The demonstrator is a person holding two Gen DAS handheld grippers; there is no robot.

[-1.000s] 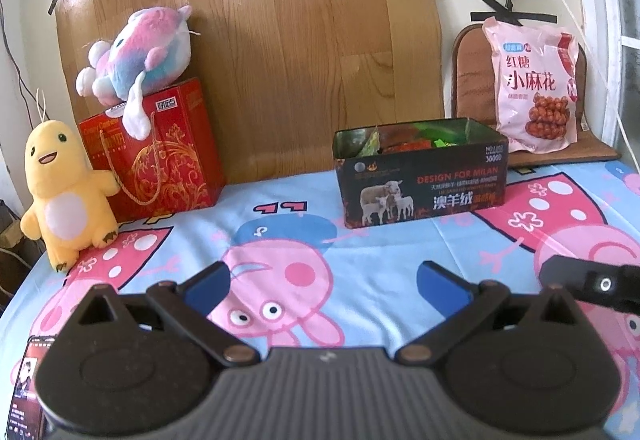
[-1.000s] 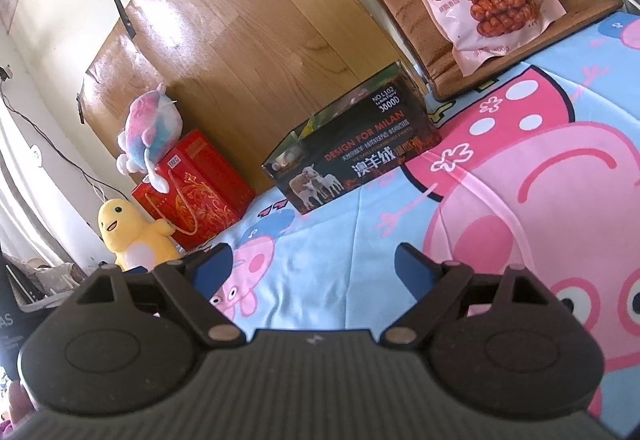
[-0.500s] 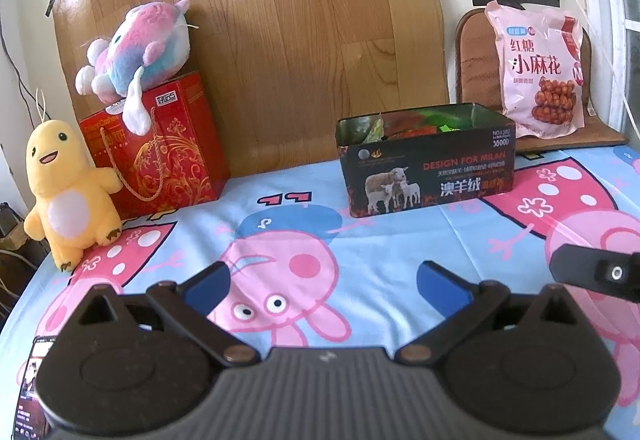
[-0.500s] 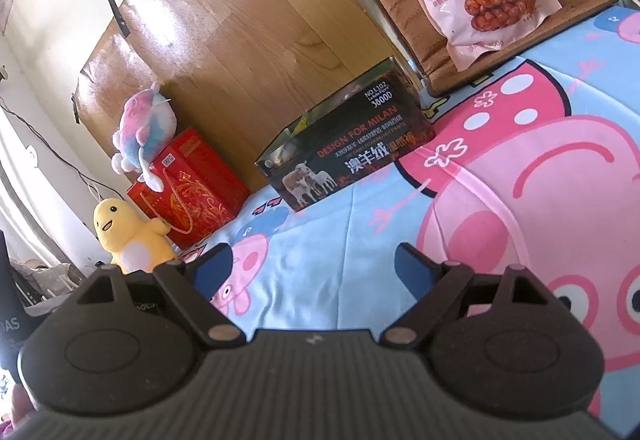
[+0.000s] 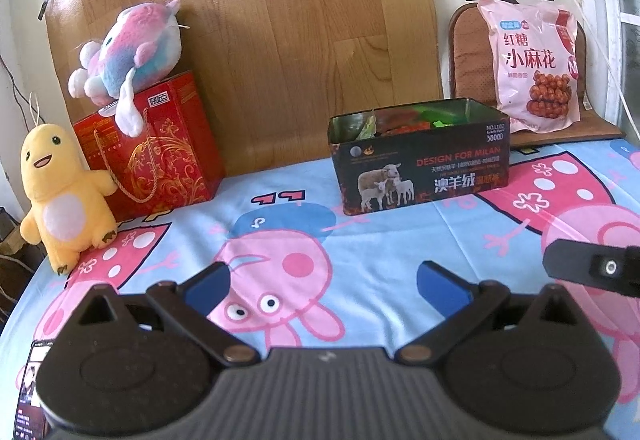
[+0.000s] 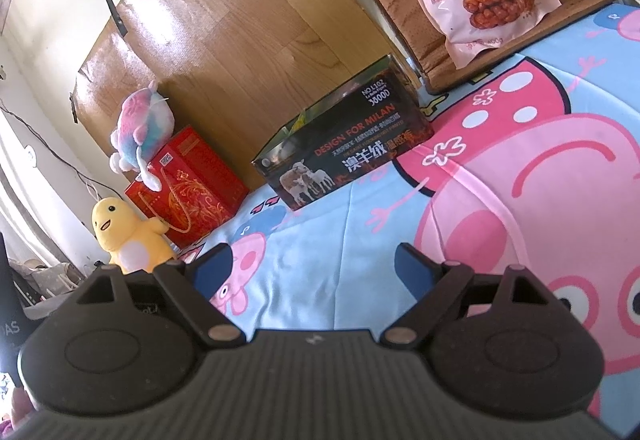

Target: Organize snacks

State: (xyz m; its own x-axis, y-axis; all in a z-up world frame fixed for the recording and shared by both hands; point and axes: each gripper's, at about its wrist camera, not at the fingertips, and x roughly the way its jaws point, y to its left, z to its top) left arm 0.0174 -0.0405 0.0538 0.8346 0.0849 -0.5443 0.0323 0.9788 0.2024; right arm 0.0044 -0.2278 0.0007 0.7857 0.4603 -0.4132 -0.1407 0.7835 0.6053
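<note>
Cartoon-print bed sheet (image 5: 384,240): dark tin (image 5: 420,160) already holds snack packets; pink snack bag (image 5: 532,60) leans on a brown cushion (image 5: 468,52) behind, apparently still yours to sort. Your left gripper (image 5: 322,286) and right gripper (image 6: 312,266) both hang released, empty.

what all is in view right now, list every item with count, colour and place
dark printed tin box: 1, black, mid bed, open, holding snack packets
pink snack bag: 1, pink, leaning on brown chair cushion, far right
red gift bag: 1, red and gold, far left
pastel plush toy: 1, pink-blue, atop gift bag
yellow plush toy: 1, yellow, left edge
cartoon pig bedsheet: 1, blue-pink, underneath
wood-grain board: 1, brown, on wall
left tongs: open, empty
right tongs: open, empty
</note>
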